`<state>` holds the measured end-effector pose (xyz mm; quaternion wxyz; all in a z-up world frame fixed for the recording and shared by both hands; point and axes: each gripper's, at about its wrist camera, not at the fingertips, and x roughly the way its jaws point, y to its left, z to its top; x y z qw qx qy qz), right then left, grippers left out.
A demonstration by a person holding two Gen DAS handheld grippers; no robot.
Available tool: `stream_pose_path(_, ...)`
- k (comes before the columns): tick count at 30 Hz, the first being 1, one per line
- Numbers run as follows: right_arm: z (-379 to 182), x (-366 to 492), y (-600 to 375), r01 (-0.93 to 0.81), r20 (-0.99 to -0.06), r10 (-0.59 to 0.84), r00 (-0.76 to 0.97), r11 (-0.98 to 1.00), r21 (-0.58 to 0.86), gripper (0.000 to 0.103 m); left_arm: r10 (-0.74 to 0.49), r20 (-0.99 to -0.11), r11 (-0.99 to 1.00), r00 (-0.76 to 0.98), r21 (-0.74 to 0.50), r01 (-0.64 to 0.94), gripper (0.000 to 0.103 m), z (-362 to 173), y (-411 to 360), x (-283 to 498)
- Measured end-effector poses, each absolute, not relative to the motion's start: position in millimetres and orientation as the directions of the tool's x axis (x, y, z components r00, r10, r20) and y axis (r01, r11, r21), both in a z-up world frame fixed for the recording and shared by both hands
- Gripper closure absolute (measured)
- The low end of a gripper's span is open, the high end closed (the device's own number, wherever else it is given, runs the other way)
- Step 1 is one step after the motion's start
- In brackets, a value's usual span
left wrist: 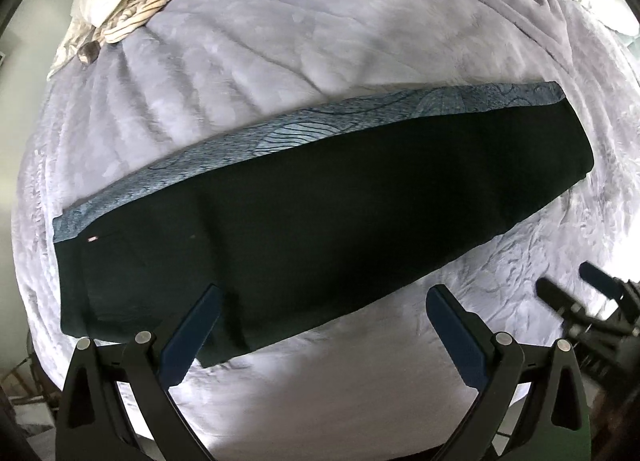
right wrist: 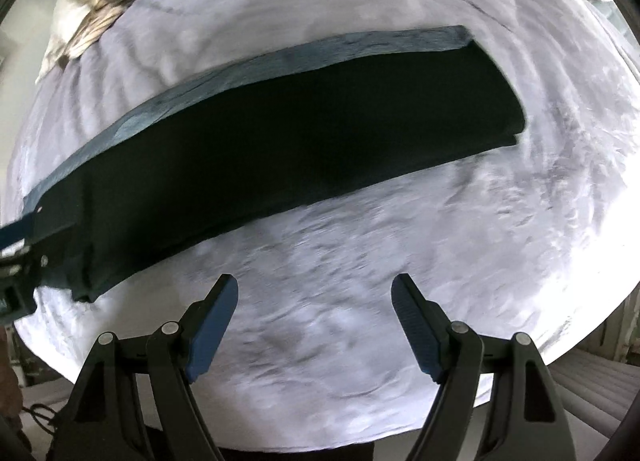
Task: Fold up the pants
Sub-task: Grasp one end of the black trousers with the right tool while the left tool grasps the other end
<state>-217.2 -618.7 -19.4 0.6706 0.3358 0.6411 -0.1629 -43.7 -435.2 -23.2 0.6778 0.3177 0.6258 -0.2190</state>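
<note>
Fisheye warp at edges; glare lower right; right wrist view motion-blurred.

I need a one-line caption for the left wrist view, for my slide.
Open left claw above dark pants laid lengthwise on a lilac blanket.

The pants (left wrist: 320,229) are matt black cloth with a blue-grey patterned woven band along the upper edge. The blanket (left wrist: 280,41) beneath is plush, lilac fleece with a brushed nap. The gripper fingers (right wrist: 212,333) carry ribbed blue pads on matt black plastic arms with bright metal pins.
</note>
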Motion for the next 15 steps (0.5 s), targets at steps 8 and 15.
stream_pose_path(8,-62.4,-253.9,-711.1,0.783,-0.915,0.282,0.288,0.481,0.395,0.021,0.131,-0.983,0.713,0.127,0.183,0.677,0.000,-45.3,-466.5,-49.5)
stream_pose_path(15,-118.4,-295.1,-771.4,0.783,-0.757,0.313,0.573,0.065,0.619,0.021,0.143,-0.980,0.715,0.139,0.200,0.670,0.000,-77.5,-497.9,-48.6)
